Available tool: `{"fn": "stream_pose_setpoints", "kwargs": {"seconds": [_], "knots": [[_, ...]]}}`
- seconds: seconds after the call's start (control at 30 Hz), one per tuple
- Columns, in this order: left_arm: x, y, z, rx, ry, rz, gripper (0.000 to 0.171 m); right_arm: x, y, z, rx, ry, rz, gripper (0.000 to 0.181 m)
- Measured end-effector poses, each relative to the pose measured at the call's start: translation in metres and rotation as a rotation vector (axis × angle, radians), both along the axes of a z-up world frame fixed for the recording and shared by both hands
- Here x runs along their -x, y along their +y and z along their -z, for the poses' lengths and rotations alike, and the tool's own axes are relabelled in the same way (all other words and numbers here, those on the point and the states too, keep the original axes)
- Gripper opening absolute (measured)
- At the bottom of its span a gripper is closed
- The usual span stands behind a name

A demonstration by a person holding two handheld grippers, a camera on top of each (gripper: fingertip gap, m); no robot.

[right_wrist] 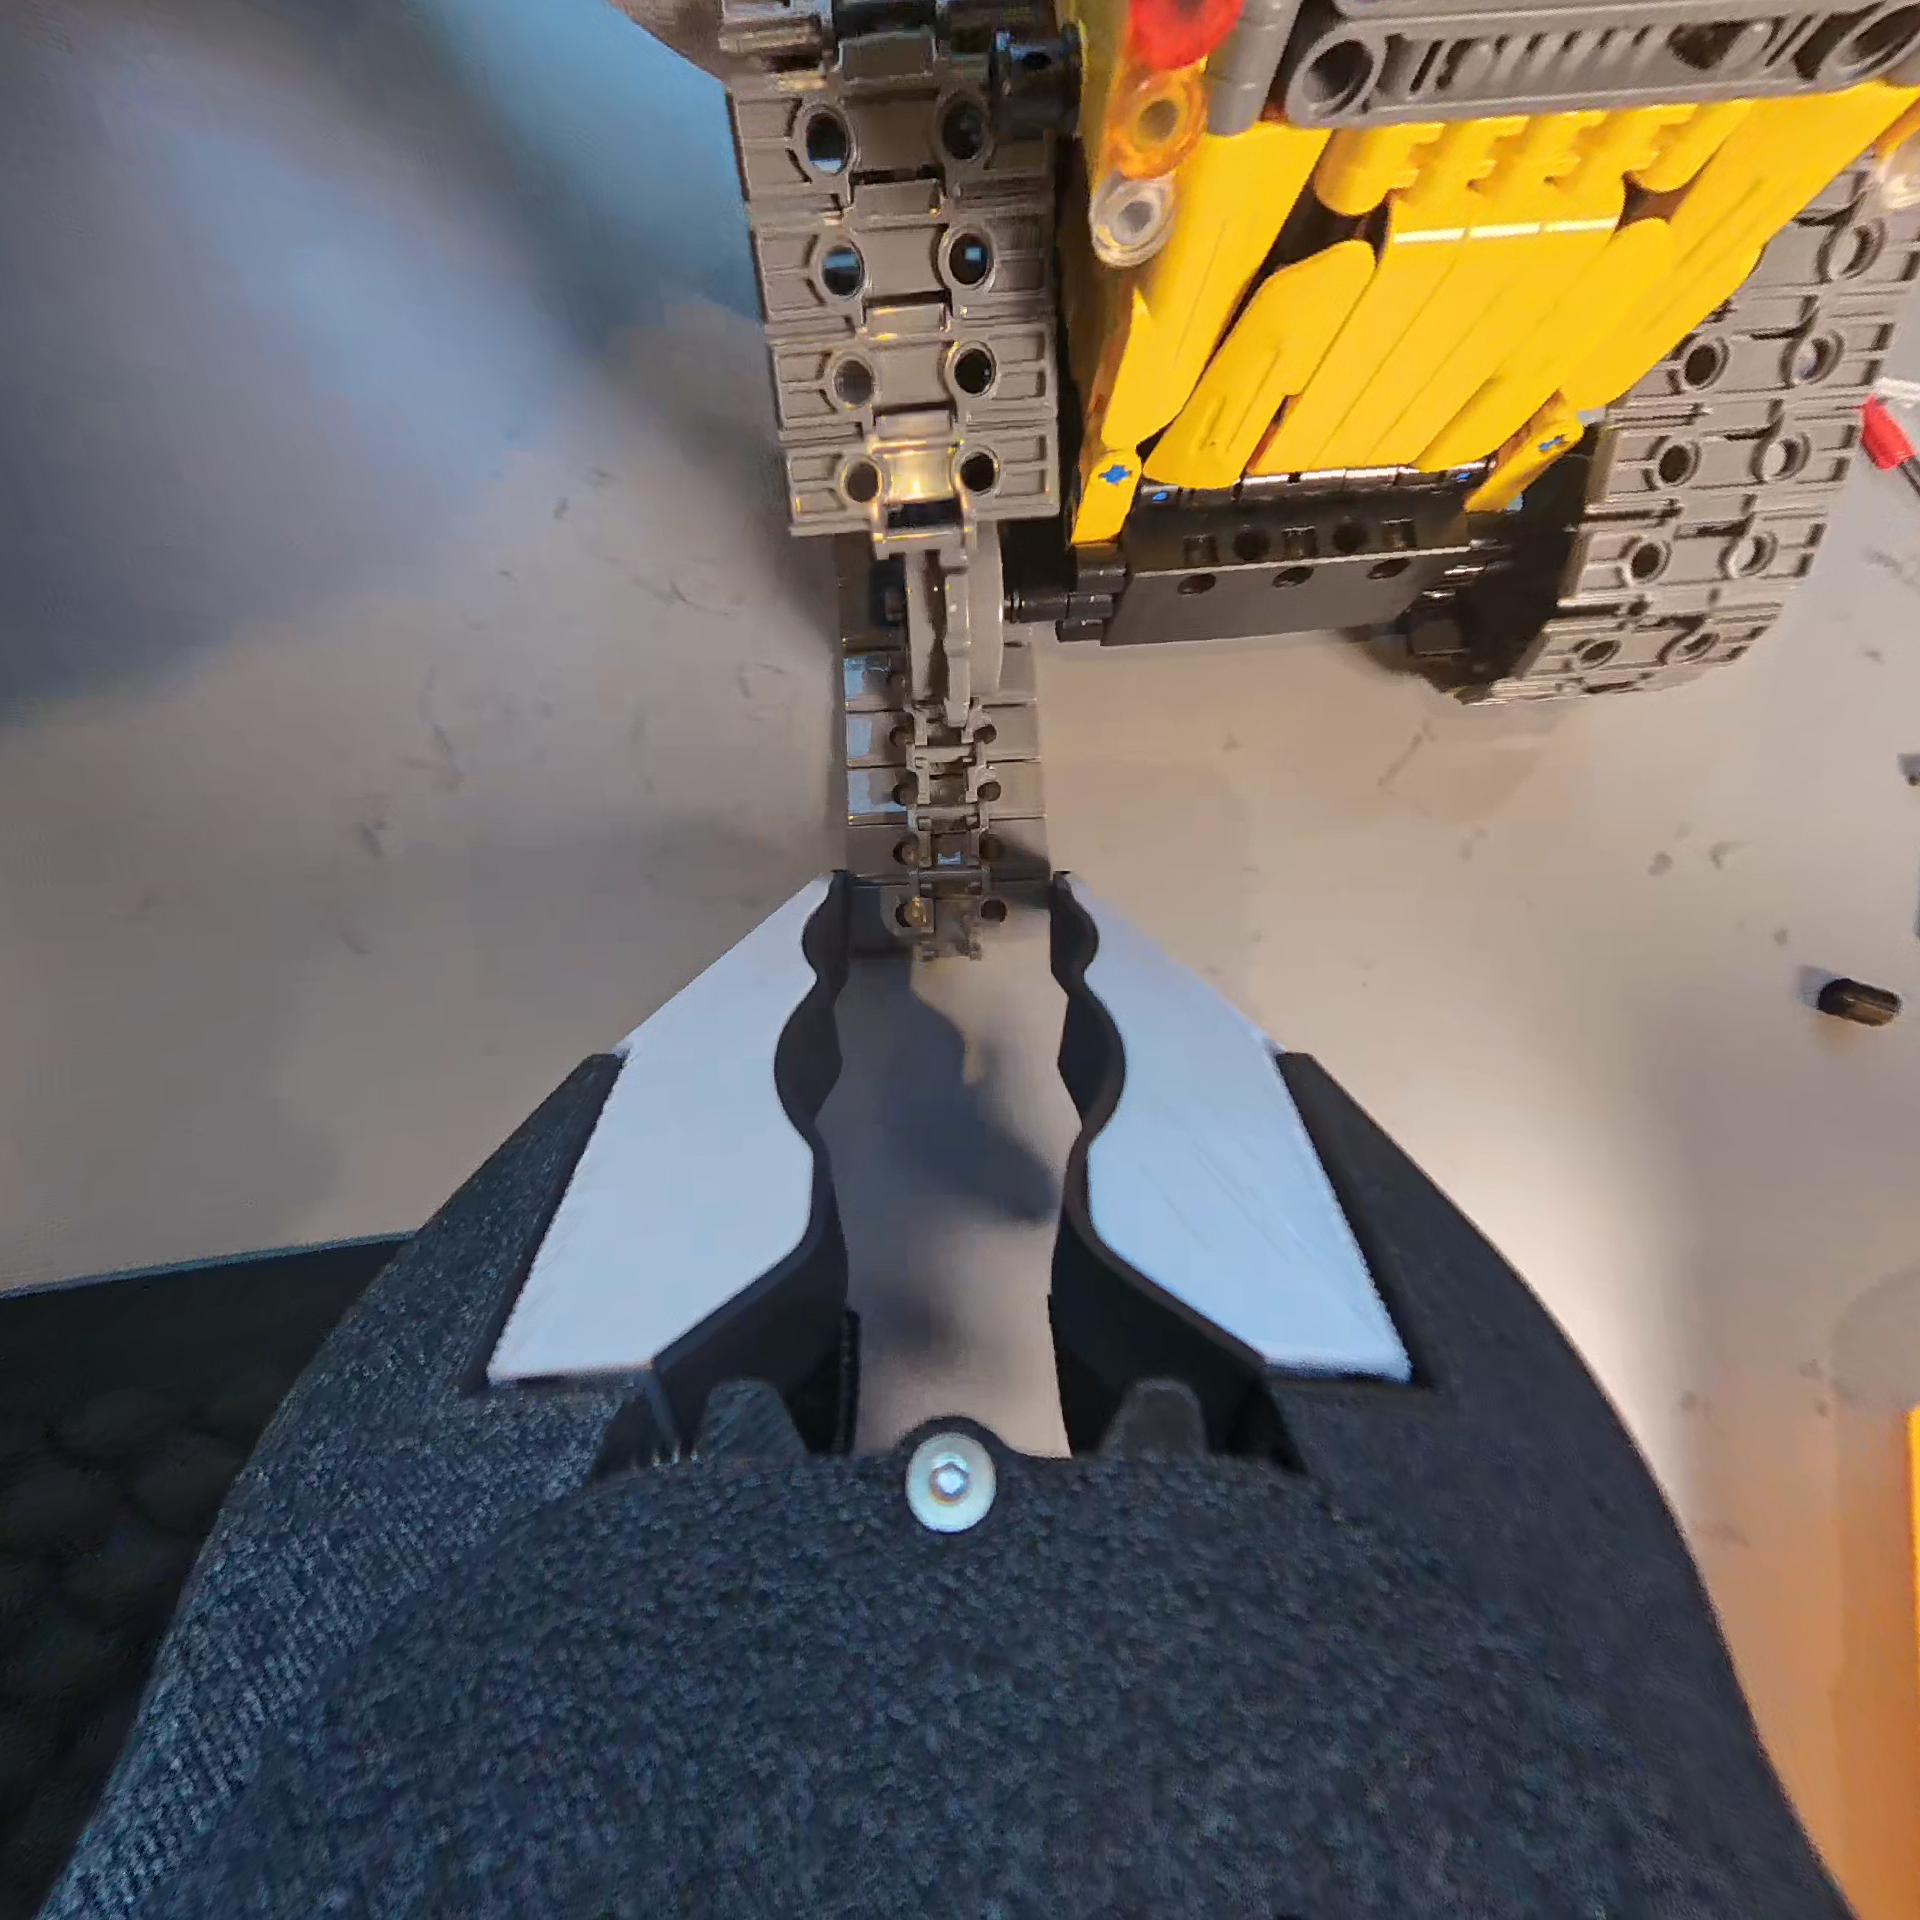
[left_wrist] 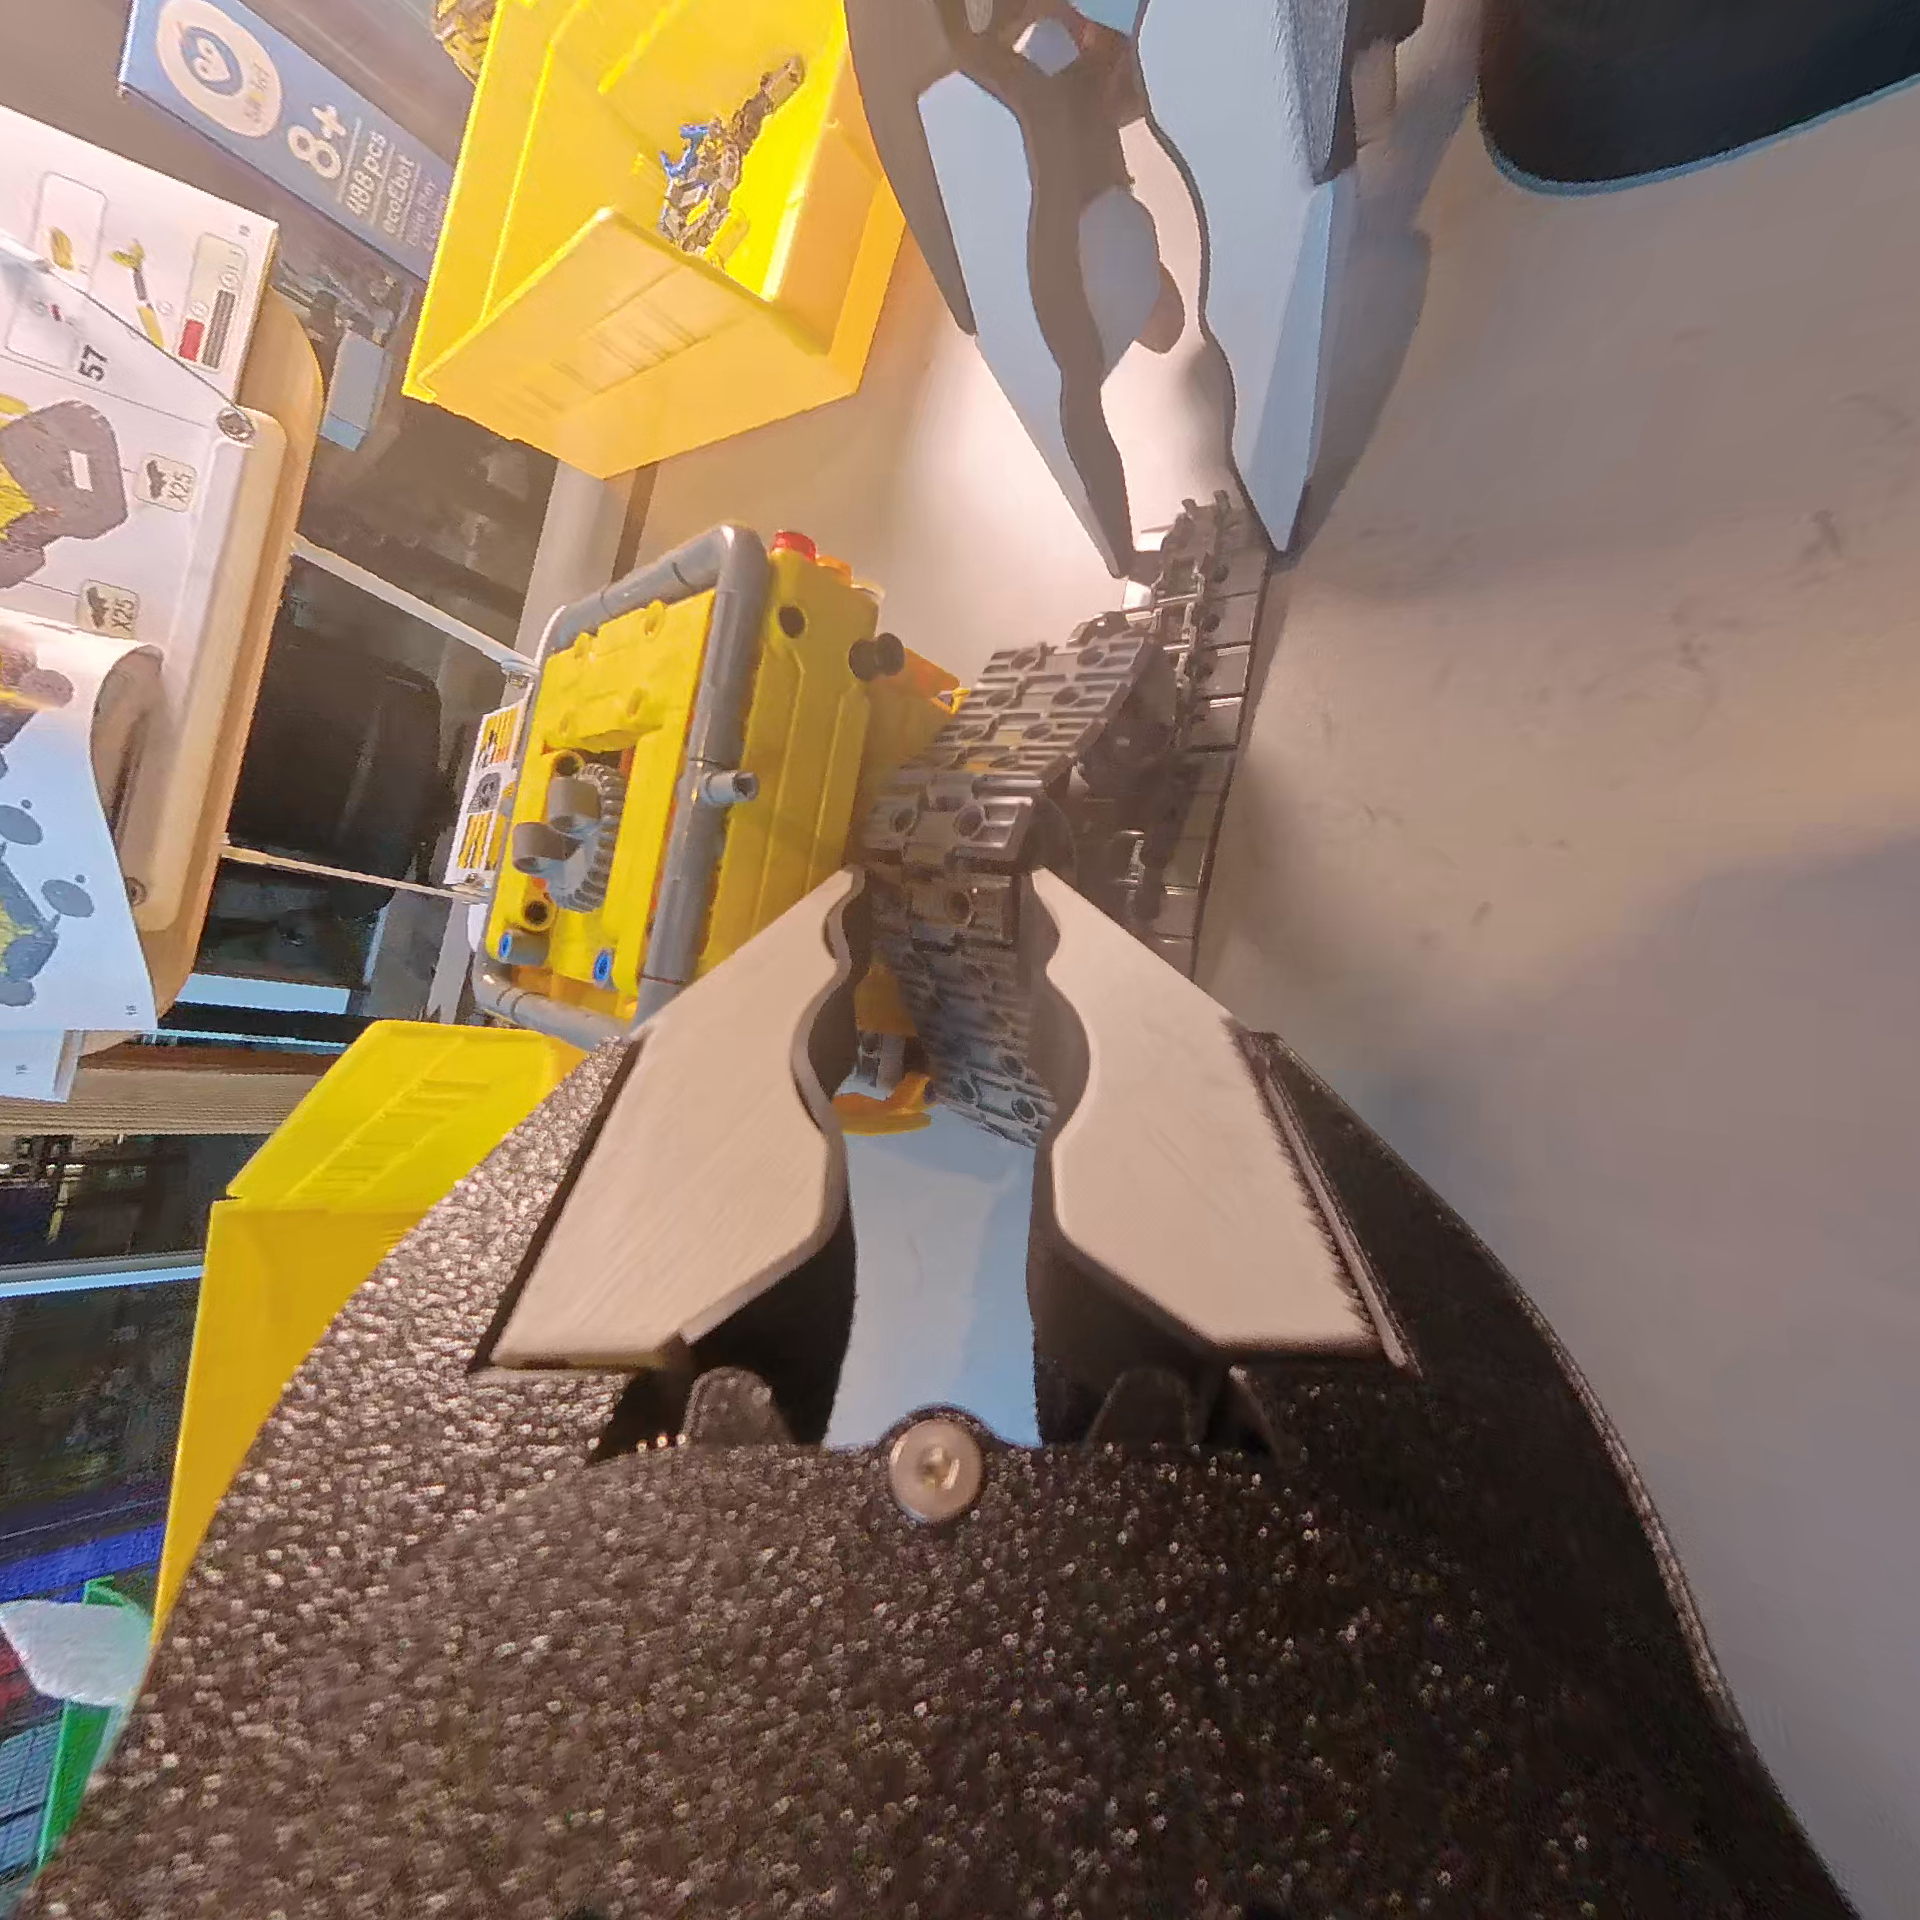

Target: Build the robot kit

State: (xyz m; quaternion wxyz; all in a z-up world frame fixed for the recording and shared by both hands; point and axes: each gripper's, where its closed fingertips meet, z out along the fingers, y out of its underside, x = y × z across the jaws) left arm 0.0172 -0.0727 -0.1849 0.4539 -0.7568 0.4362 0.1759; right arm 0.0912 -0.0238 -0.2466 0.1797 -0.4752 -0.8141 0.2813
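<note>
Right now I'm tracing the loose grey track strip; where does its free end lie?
In the right wrist view the grey track strip runs flat on the white table from the yellow model, its free end between the right gripper fingertips.

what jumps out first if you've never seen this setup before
The yellow brick-built tracked vehicle fills the top of the right wrist view, its grey track trailing loose along the white table to the right gripper, whose tips close on its end. In the left wrist view, the left gripper straddles the track beside yellow bins.
</note>
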Motion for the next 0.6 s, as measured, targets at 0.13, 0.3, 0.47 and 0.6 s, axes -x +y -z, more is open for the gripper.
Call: {"fn": "stream_pose_setpoints", "kwargs": {"seconds": [0.13, 0.3, 0.47, 0.6], "knots": [[-0.003, -0.007, -0.007, 0.009, -0.113, 0.000, 0.034, 0.002, -0.003, -0.018, 0.034, 0.061, 0.012, 0.038], [-0.025, -0.018, -0.019, 0.016, -0.259, 0.012, 0.028, 0.015, -0.009, -0.039, 0.011, 0.174, -0.007, 0.011], [-0.067, -0.013, -0.006, 0.140, -0.418, -0.030, 0.021, 0.019, -0.014, -0.031, -0.018, 0.180, -0.031, 0.023], [-0.070, -0.007, 0.010, 0.170, -0.456, -0.086, 0.020, 0.005, -0.004, -0.022, 0.025, 0.108, -0.005, 0.054]]}}
